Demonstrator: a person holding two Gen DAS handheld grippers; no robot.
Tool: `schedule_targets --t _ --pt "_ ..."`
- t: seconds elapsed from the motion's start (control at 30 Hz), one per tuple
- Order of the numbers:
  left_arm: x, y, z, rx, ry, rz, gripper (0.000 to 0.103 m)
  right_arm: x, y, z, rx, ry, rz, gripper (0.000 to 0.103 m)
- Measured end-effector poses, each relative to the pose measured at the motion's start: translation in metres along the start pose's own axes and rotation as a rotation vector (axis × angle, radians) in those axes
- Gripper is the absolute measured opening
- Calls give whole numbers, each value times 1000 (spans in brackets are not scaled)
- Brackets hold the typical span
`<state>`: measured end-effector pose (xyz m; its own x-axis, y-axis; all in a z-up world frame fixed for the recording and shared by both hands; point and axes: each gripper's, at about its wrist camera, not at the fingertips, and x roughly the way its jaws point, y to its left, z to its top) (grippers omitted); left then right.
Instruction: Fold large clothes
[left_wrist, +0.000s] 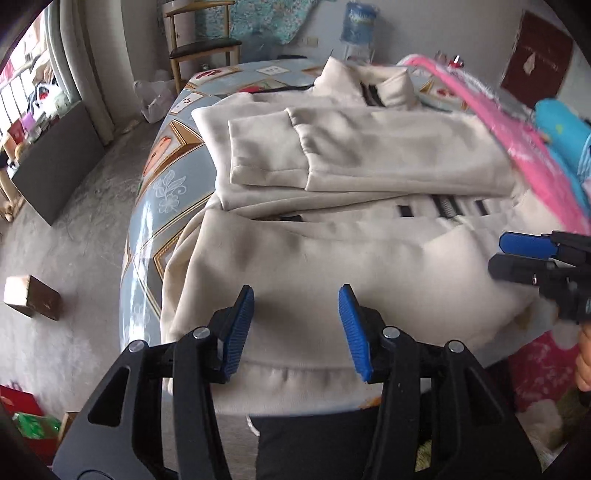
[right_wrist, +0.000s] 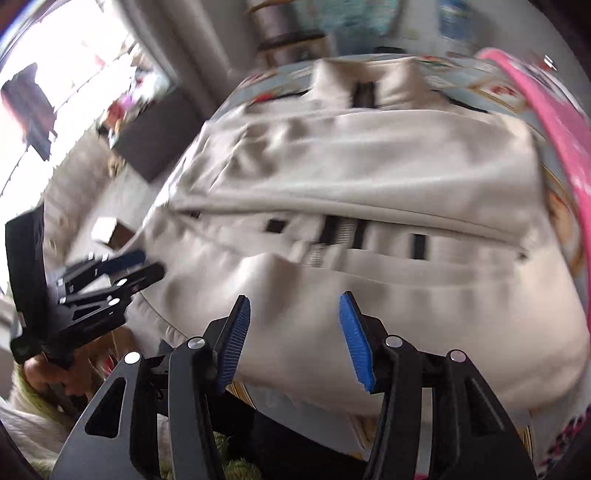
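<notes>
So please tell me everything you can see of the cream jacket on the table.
The cream jacket looks like soft fleece, with a stand-up collar, a dark-edged front zipper and a ribbed hem. It lies flat on the patterned table, collar at the far end, both sleeves folded across the chest. Its near hem hangs over the table's edge. No fingers touch it.

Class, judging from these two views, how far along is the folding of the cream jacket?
Done: both sleeves lie folded across the cream jacket on the table. In hand: nothing; the left gripper and right gripper are open above the hem. Left: folding the hem end up toward the collar.
</notes>
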<state>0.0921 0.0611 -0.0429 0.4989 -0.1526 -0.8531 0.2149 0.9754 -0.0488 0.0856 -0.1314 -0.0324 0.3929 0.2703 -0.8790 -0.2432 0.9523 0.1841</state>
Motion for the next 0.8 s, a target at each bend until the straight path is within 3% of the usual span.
schedule_targets --t 0.07,0.1,0.13,0.2,0.23,0.3,0.43,0.5,0.8 --pt "9 0 3 6 4 36 31 9 9 -1 -51 14 -44 49" --pt "11 1 4 7 0 39 30 10 12 -1 -73 23 -51 45" --pt "11 3 5 6 -6 31 24 13 15 0 -92 34 -59 32" --pt "11 2 5 20 -17 21 11 16 20 -1 -131 46 -97 24" --pt "11 0 5 36 -24 31 3 16 22 -1 -150 44 -116 13" --pt "7 -2 4 52 -46 36 1 8 22 -2 -151 34 -118 6" --pt "-36 -1 12 53 -196 24 1 -22 25 12 -120 -62 -113 5" --pt "-45 2 19 41 -230 13 1 -32 26 20 -108 -102 -112 5" --pt "21 7 22 49 -83 58 5 39 12 29 -84 -50 -140 5"
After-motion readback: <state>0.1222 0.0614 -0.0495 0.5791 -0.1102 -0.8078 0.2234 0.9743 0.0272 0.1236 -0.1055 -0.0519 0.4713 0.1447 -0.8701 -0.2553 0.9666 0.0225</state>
